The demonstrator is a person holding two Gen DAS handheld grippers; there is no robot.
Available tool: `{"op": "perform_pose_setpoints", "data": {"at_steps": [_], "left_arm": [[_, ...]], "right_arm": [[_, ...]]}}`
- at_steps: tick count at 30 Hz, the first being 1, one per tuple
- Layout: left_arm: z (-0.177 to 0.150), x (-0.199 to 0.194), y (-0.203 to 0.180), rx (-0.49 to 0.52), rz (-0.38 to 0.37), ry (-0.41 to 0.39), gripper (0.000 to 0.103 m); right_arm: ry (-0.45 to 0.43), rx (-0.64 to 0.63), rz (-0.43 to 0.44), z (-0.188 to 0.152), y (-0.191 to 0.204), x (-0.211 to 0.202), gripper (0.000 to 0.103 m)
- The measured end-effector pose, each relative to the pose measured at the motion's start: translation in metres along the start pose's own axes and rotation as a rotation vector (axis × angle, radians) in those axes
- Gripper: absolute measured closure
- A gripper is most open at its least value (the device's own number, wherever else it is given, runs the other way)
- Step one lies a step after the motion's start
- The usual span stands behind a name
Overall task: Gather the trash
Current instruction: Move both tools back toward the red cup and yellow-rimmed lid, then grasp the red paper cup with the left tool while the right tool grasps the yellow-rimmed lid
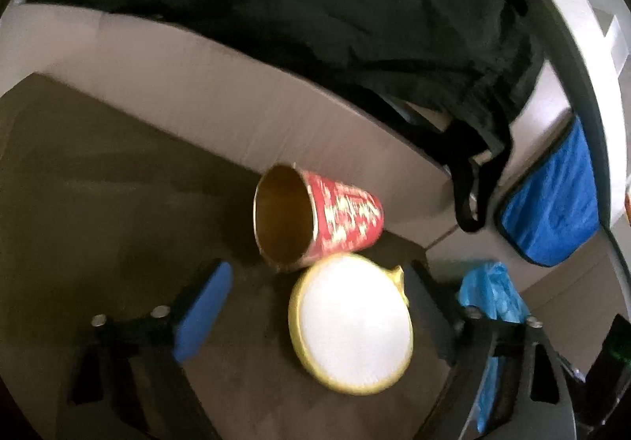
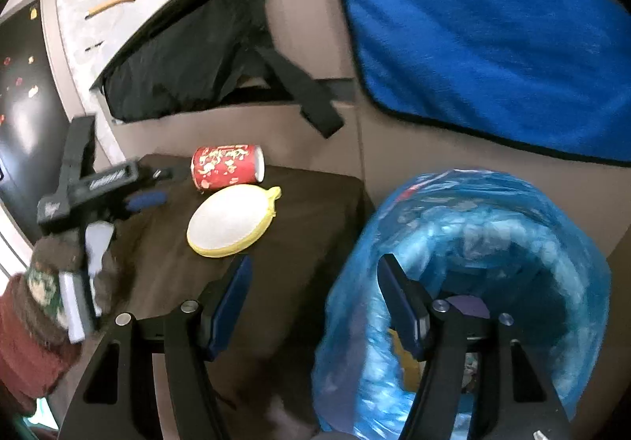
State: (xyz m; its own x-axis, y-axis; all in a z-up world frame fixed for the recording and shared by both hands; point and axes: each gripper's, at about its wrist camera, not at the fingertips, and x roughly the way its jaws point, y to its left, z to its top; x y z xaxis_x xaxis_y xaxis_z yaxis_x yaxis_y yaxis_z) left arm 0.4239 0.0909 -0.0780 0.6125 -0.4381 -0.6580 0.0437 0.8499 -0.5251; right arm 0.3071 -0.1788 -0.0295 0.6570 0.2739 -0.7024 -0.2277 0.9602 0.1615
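left claw [image 1: 315,321] is spread wide with nothing clamped: the round lid [image 1: 351,323] lies flat in the lower middle of the left wrist frame, sitting in the gap between the two blue pads [image 1: 203,310], closer to the right-hand one, with no contact i can make out. directly past it, toward frame centre, the red paper cup [image 1: 323,219] is on its side, mouth opening to the left of the frame, base to the right, so its long axis runs across the claw's line of approach; cup and lid look to be touching at the rim. both rest on the dark brown worktop [image 1: 98,183], hard up against a beige panel [image 1: 197,93]. in the right wrist frame the same cup [image 2: 226,167] and lid [image 2: 230,221] sit at left centre, well ahead and left of the right claw [image 2: 315,306], which is spread too and has one finger inside the mouth of the blue trash bag [image 2: 473,227], lower right; whether it is actually gripping the bag rim i can't tell. left claw is clearly the nearer one to the trash. my read: the lid is the next pick, already bracketed, a flat disc though, so the pads need to get low on its edge or it'll skate. bag lies to the right of both items.
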Motion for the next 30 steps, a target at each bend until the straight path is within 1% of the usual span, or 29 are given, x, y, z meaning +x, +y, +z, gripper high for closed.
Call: {"op": "perform_pose_setpoints", "data": {"at_steps": [2, 4, 5, 7, 8, 9, 10, 11, 12, 14, 16, 17, 19, 22, 26, 27, 28, 30], "left_arm": [[0.010, 0.015, 0.003, -0.010, -0.017, 0.019, 0.018], [0.018, 0.027, 0.007, -0.033, -0.042, 0.051, 0.026], [0.021, 0.033, 0.007, -0.047, -0.059, 0.072, 0.032], [0.026, 0.044, 0.006, -0.070, -0.126, 0.114, 0.041], [0.027, 0.049, 0.006, -0.076, -0.142, 0.127, 0.053], [0.027, 0.054, 0.003, -0.080, -0.155, 0.142, 0.071], [0.029, 0.055, 0.002, -0.081, -0.167, 0.150, 0.077], [0.030, 0.053, 0.001, -0.082, -0.178, 0.147, 0.090], [0.030, 0.046, 0.000, -0.074, -0.169, 0.137, 0.099], [0.028, 0.026, -0.001, -0.031, -0.152, 0.101, 0.099], [0.020, -0.008, 0.003, 0.015, -0.173, 0.059, 0.099], [0.013, -0.030, 0.006, 0.046, -0.161, 0.026, 0.099], [0.002, -0.059, 0.012, 0.080, -0.129, -0.019, 0.099], [-0.018, -0.100, 0.031, 0.108, -0.042, -0.083, 0.099], [-0.037, -0.140, 0.063, 0.111, 0.070, -0.146, 0.099], [-0.042, -0.150, 0.073, 0.117, 0.114, -0.161, 0.099], [-0.045, -0.154, 0.079, 0.120, 0.137, -0.169, 0.099], [-0.051, -0.159, 0.093, 0.115, 0.152, -0.170, 0.099]], "right_arm": [[0.016, 0.001, -0.004, 0.001, 0.002, 0.007, 0.040], [0.033, 0.007, -0.010, 0.003, 0.003, 0.012, 0.040], [0.041, 0.009, -0.013, 0.003, 0.003, 0.015, 0.040], [0.050, 0.008, -0.021, 0.005, 0.006, 0.016, 0.040], [0.053, 0.005, -0.032, 0.006, 0.007, 0.018, 0.040], [0.057, 0.004, -0.037, 0.008, 0.008, 0.018, 0.040], [0.060, 0.004, -0.039, 0.009, 0.011, 0.019, 0.040], [0.063, 0.002, -0.038, 0.012, 0.013, 0.020, 0.040], [0.066, 0.000, -0.036, 0.013, 0.016, 0.021, 0.040], [0.070, -0.012, -0.027, 0.017, 0.025, 0.023, 0.040], [0.078, -0.026, -0.011, 0.022, 0.036, 0.029, 0.040], [0.085, -0.026, 0.004, 0.024, 0.041, 0.034, 0.040], [0.104, -0.014, 0.040, 0.029, 0.054, 0.049, 0.040], [0.135, -0.014, 0.060, 0.033, 0.074, 0.071, 0.040], [0.151, -0.026, 0.022, 0.036, 0.092, 0.094, 0.040], [0.152, -0.030, 0.008, 0.037, 0.094, 0.098, 0.040], [0.156, -0.033, -0.007, 0.038, 0.095, 0.102, 0.040], [0.164, -0.034, -0.041, 0.040, 0.097, 0.113, 0.040]]}}
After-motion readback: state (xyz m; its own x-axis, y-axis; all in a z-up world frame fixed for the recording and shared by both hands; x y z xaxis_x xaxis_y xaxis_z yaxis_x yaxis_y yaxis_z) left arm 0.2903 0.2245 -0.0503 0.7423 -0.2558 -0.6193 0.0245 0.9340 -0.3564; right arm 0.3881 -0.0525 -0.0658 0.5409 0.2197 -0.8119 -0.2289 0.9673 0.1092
